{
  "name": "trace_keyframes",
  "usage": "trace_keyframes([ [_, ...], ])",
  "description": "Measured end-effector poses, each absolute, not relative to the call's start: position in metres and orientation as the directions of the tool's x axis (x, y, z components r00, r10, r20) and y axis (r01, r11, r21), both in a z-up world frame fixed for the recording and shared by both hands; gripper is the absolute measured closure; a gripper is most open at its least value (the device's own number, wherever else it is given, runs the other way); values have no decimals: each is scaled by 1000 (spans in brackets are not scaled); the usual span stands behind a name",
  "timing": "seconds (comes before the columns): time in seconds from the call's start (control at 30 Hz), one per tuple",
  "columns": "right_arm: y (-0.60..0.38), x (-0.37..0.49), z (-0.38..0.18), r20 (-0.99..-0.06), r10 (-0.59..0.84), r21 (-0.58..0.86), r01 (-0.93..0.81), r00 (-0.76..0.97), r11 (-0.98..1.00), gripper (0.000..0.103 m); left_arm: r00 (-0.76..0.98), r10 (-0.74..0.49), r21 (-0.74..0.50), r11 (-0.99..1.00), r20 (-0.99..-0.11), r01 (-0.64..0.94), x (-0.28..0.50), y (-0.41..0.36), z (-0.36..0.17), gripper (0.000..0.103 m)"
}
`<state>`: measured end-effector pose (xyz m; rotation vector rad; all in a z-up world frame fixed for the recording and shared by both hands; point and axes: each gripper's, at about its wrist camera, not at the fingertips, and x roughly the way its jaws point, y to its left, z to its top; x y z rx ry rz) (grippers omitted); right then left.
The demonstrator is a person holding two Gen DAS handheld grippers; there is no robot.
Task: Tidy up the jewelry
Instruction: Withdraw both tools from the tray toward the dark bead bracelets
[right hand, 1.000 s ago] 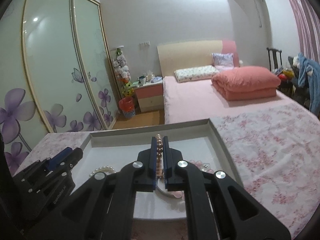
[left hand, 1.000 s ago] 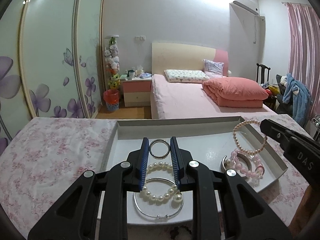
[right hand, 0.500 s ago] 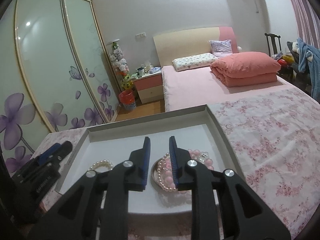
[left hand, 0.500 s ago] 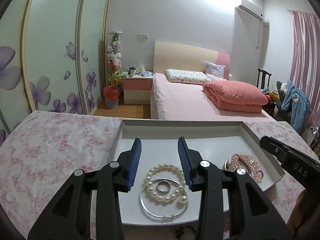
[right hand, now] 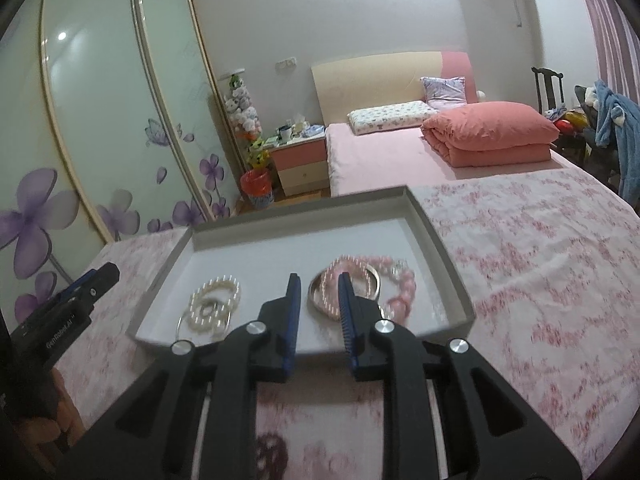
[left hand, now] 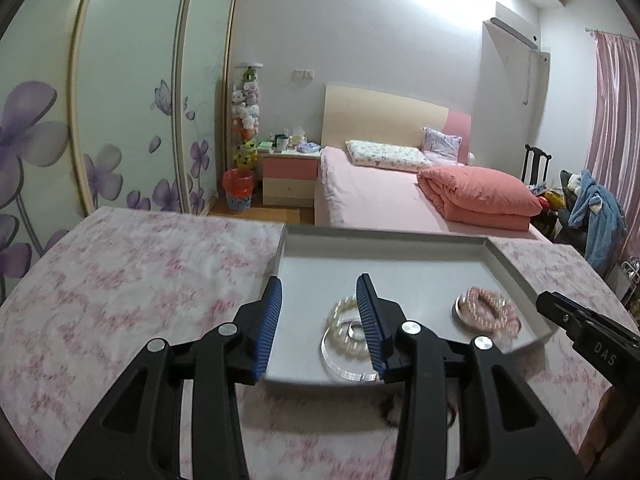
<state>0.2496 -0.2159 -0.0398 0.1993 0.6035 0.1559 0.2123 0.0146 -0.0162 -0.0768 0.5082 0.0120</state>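
Note:
A white tray (left hand: 384, 254) sits on the pink floral tablecloth. In it lie a white pearl bracelet (left hand: 340, 314) with a small silver ring (left hand: 356, 332) and a silver bangle (left hand: 348, 372), and to the right a pink bead bracelet (left hand: 490, 312) with a silver bangle. My left gripper (left hand: 319, 290) is open and empty above the tray's near left part. My right gripper (right hand: 319, 286) is open and empty above the tray's (right hand: 440, 236) near edge, just in front of the pink beads (right hand: 394, 276). The white pearls (right hand: 214, 300) lie to its left.
The floral tablecloth (left hand: 120, 280) spreads left and right of the tray. A dark object (right hand: 272, 454) lies on the cloth near the front edge. Beyond the table are a pink bed (left hand: 384, 196), a nightstand and sliding wardrobe doors.
Both grippers opened and let go of their jewelry: the silver ring dropped onto the white pearls, the pearl strand onto the pink beads. Both grippers then drew back toward the tray's near edge.

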Motion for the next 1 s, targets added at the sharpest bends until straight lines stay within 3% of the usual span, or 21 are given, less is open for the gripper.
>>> trace_keyframes([
  [0.27, -203, 210, -63, -646, 259, 227, -143, 718, 963, 83, 844, 22, -81, 994, -536, -78, 182, 41, -30, 57],
  [0.5, -171, 186, -81, -718, 294, 204, -213, 631, 955, 54, 826, 55, -92, 987, -561, -128, 168, 64, -38, 57],
  [0.67, -150, 185, -89, -758, 250, 133, -232, 603, 964, 50, 825, 65, -102, 984, -561, -147, 161, 74, -38, 57],
  [0.83, -145, 186, -95, -779, 218, 92, -237, 588, 967, 51, 824, 57, -103, 985, -564, -138, 160, 72, -38, 57],
  [1.0, -150, 184, -95, -777, 199, 66, -238, 597, 969, 82, 815, 32, -104, 988, -579, -112, 161, 61, -40, 57],
])
